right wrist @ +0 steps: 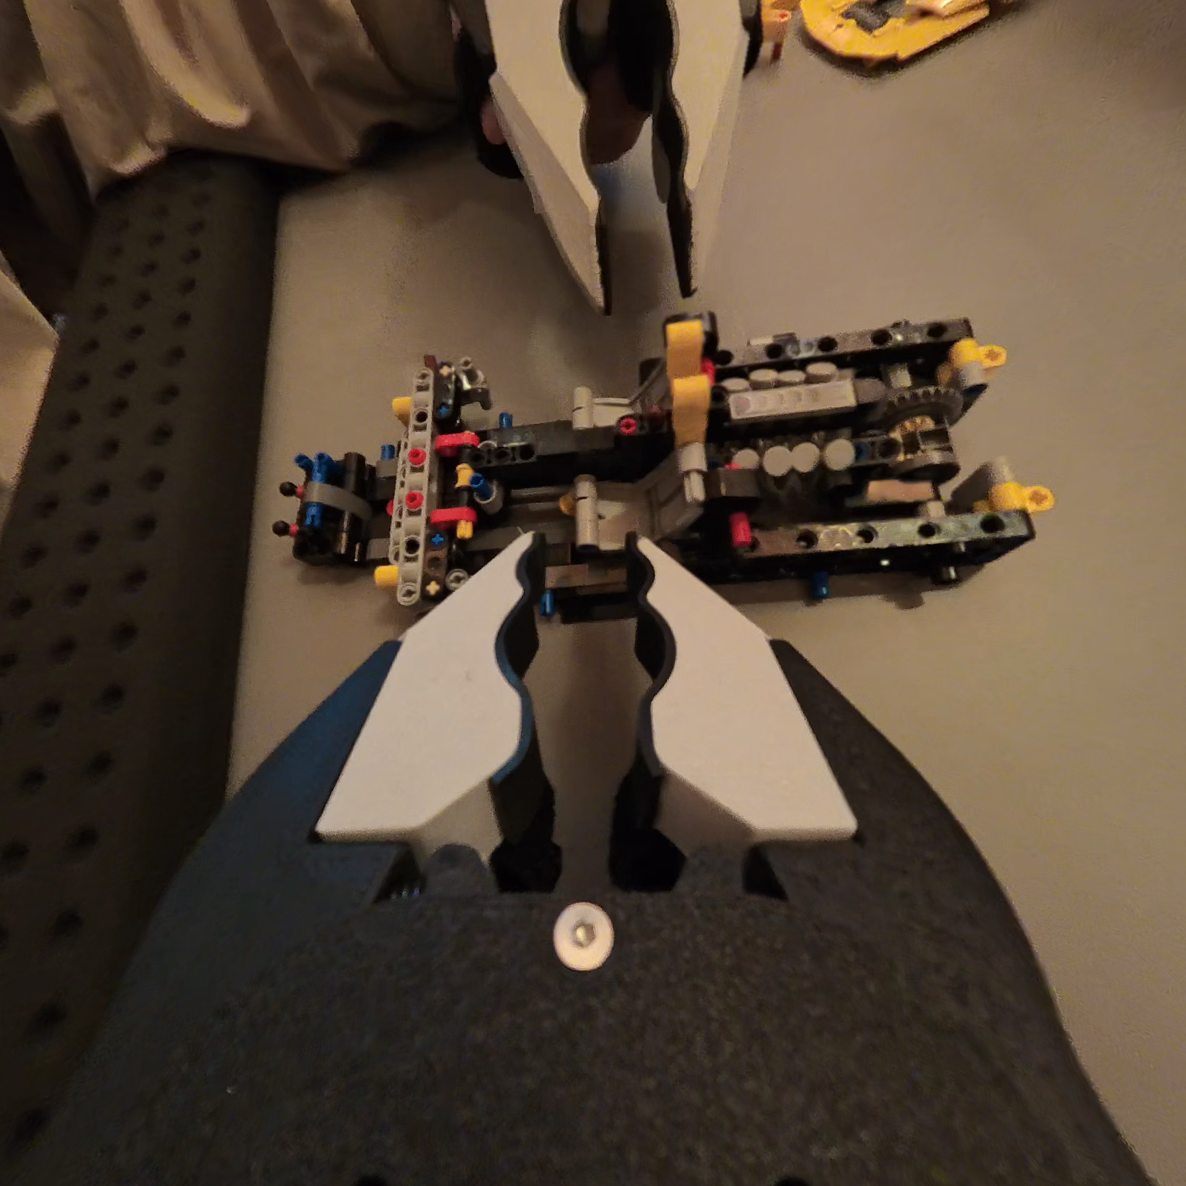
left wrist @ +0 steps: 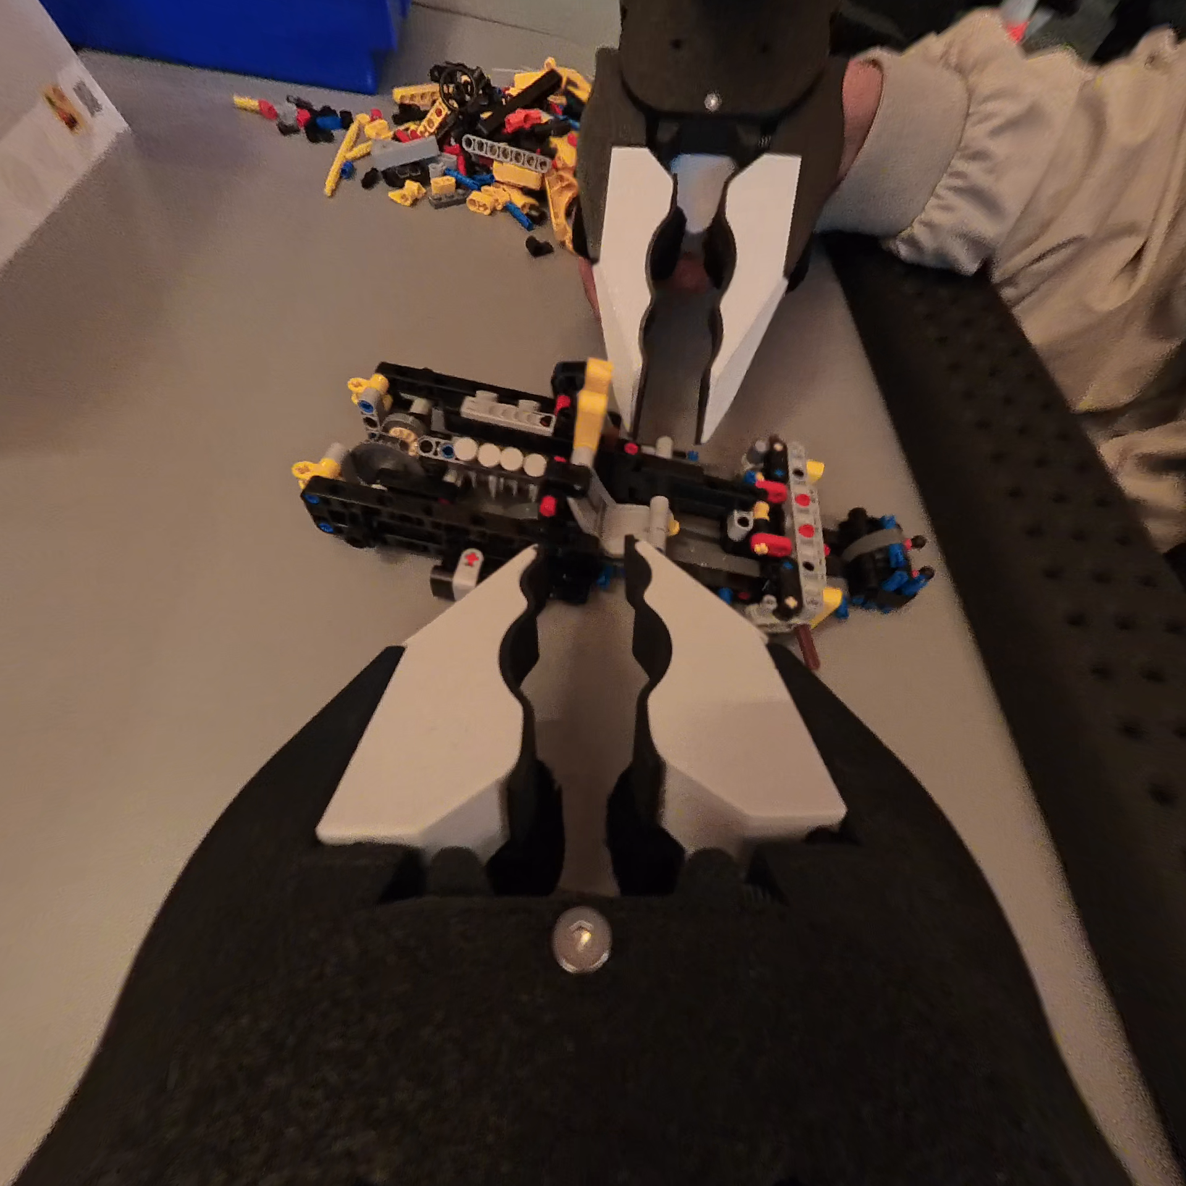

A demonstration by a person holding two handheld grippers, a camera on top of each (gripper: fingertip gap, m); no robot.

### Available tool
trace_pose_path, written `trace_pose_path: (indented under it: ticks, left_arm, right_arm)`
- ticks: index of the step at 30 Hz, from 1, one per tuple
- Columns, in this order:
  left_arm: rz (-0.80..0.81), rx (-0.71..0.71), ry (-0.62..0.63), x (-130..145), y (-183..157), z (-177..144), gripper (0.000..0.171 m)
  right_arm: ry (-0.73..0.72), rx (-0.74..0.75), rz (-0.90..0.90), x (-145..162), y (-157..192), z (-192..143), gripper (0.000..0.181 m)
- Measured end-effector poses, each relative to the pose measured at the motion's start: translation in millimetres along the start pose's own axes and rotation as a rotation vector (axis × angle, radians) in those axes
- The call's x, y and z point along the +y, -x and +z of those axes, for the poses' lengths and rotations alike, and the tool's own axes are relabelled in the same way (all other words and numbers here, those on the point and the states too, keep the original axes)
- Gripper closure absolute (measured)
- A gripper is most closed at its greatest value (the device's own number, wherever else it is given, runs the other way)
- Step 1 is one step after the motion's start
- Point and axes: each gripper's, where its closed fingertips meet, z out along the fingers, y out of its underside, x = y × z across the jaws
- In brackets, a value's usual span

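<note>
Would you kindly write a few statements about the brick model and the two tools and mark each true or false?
1. The left tool is open, its tips at the middle of the brick model. True.
2. The right tool clamps a loose yellow piece. False: it is open at the model's middle.
3. The model stands upright on wheels. False: it lies flat on the grey table, no wheels fitted.
4. A pile of loose bricks lies beyond the model. True.

One partly built brick vehicle chassis (left wrist: 565, 500) lay on one grey table (left wrist: 192, 385), flanked by two grippers, left (left wrist: 581, 552) and right (right wrist: 584, 545). One heap of loose bricks (left wrist: 475, 141) and one blue bin (left wrist: 257, 38) sat behind; one beige sleeve (left wrist: 962, 160) showed.
</note>
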Motion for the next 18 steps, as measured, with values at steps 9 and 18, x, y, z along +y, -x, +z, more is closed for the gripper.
trace_pose_path:
  ticks: [9, 18]
  left_arm:
    - [0.247, -0.064, 0.121, 8, -24, 22, 0.152]
    - [0.395, -0.142, 0.164, 13, -17, 31, 0.164]
  right_arm:
    - [0.052, 0.252, -0.364, 1, -7, 9, 0.168]
    - [0.073, 0.287, -0.395, 0, -15, 8, 0.174]
